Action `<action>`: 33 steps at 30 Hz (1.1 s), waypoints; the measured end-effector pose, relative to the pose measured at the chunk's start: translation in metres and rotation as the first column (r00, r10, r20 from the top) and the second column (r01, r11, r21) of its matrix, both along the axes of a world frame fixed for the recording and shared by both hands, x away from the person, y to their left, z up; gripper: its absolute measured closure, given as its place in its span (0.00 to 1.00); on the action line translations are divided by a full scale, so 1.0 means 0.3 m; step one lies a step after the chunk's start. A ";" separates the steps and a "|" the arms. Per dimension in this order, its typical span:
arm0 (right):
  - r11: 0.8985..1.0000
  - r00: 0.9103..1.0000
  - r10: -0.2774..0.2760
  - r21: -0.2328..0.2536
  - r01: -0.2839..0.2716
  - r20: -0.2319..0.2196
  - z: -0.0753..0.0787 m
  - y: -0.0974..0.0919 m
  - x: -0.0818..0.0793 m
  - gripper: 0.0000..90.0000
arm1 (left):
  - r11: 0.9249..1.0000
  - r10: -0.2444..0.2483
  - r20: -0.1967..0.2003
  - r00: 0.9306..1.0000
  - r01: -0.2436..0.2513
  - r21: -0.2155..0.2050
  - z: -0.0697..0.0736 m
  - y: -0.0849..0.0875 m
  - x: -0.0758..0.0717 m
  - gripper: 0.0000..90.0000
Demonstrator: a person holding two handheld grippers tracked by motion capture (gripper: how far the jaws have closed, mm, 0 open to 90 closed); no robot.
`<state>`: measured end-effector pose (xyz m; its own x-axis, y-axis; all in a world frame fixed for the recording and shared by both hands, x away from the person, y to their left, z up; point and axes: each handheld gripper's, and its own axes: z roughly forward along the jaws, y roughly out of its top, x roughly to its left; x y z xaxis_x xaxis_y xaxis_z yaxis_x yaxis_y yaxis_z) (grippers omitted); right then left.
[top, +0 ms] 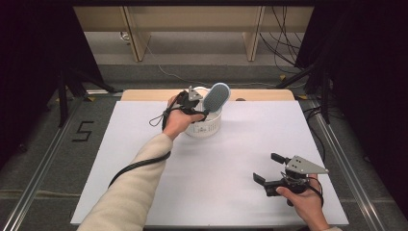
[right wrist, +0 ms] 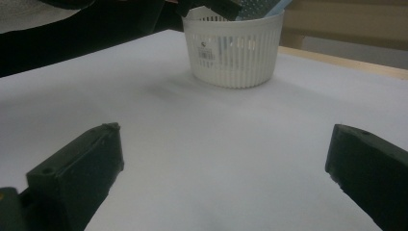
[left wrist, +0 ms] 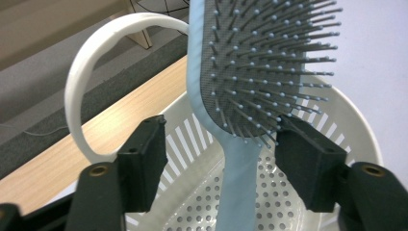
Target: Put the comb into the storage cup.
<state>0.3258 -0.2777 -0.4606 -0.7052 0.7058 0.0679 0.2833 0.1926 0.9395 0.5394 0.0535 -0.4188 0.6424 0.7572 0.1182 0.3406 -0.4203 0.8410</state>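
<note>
The step in hand looks like setting a hairbrush (top: 216, 97) into a white basket (top: 204, 128) at the far left-centre of the surface (top: 231, 159). The brush stands handle-down inside the basket, its head rising above the rim and leaning to the right and slightly away from the person. Its long axis runs steeply up, tilted rather than plumb. In the left gripper view the bristles (left wrist: 269, 67) face right and toward the camera, and the pale blue handle (left wrist: 235, 183) drops to the perforated floor of the basket.

The left tool (left wrist: 221, 159) sits over the near left rim of the basket with its jaws spread. The handle stands in the gap between them; the left pad is clearly off it, and the right pad is just beside the lowest bristles, so no grip is left on the brush. The basket's looped white handle (left wrist: 91, 82) arches up on the left in that view.

To finish well, the left tool should back out straight along the line of its jaws, up and toward the person, keeping the right pad from catching the bristles, since a snag could tip the brush or drag the light basket. The brush rests on the rim by its lean alone, so a slow retreat seems wise.

The right tool (top: 269, 168) waits open and empty at the near right, well apart from the basket, its jaws pointing left across the bare surface
</note>
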 end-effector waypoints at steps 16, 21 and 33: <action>1.000 1.000 -0.002 -0.007 0.002 0.000 0.000 0.000 0.000 0.01 | 1.000 -0.012 -0.018 1.000 0.012 -0.001 0.101 0.038 -0.066 0.24; 1.000 1.000 -0.006 -0.002 0.006 0.000 -0.001 0.001 0.001 0.01 | 1.000 -0.027 -0.034 0.999 0.027 -0.008 0.115 0.067 -0.097 0.21; 1.000 1.000 -0.010 -0.009 0.010 0.001 -0.001 0.002 -0.001 0.00 | 0.999 -0.036 -0.014 0.999 0.036 -0.015 0.150 0.115 -0.191 0.13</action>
<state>0.3256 -0.2770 -0.4608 -0.6982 0.7133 0.0608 0.2842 0.1983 0.9380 0.4820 0.0880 -0.3737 0.6708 0.7352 0.0981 0.3373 -0.4201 0.8425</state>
